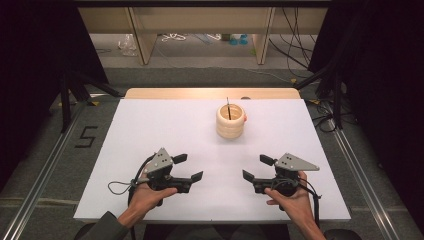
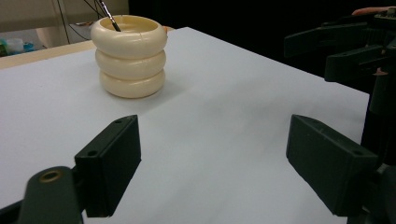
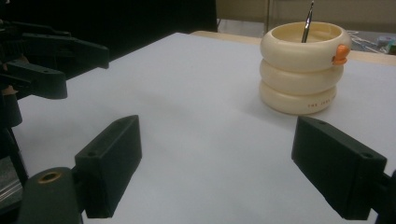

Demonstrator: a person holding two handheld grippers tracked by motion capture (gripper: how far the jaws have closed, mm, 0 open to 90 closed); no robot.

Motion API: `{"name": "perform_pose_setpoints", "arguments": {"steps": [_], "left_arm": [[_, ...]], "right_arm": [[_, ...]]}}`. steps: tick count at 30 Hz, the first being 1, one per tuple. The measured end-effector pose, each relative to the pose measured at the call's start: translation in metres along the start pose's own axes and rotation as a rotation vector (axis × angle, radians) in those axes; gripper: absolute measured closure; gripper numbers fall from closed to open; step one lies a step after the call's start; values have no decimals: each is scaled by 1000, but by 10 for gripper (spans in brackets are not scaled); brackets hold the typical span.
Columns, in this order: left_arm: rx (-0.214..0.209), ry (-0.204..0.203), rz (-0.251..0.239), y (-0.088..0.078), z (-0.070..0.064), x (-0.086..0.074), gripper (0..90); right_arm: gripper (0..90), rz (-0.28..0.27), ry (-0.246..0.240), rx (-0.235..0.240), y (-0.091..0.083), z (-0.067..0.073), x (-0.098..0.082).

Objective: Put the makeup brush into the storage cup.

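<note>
A cream pen holder (image 1: 230,121) shaped like three stacked rings stands upright on the white table (image 1: 150,130), right of centre toward the far edge. A thin dark pen (image 1: 227,107) sticks up out of it. The holder (image 3: 302,67) carries a small orange knob (image 3: 341,54) on its side. My left gripper (image 1: 188,167) rests near the front left, open, with nothing between its jaws. My right gripper (image 1: 257,168) rests near the front right, also open and empty. Both point inward, well short of the holder (image 2: 129,56).
The white table top has a wooden strip (image 1: 210,93) along its far edge. Metal rails (image 1: 360,165) run along both sides on the floor. Shelf legs and cables (image 1: 295,55) lie beyond the table. Bare table surface lies between the grippers and the holder.
</note>
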State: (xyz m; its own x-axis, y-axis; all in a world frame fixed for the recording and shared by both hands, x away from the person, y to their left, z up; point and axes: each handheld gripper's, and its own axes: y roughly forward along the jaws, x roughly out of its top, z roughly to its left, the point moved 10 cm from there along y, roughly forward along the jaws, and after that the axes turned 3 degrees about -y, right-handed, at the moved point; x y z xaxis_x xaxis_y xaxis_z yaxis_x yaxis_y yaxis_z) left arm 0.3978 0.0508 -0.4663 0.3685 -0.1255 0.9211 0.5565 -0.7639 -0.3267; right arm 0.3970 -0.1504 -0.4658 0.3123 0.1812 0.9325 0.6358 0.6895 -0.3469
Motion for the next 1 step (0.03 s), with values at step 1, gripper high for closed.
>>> {"name": "perform_pose_setpoints", "arguments": {"steps": [1], "left_arm": [[0,0,0,0,0,0,176]], "right_arm": [[170,0,0,0,0,0,0]]}}
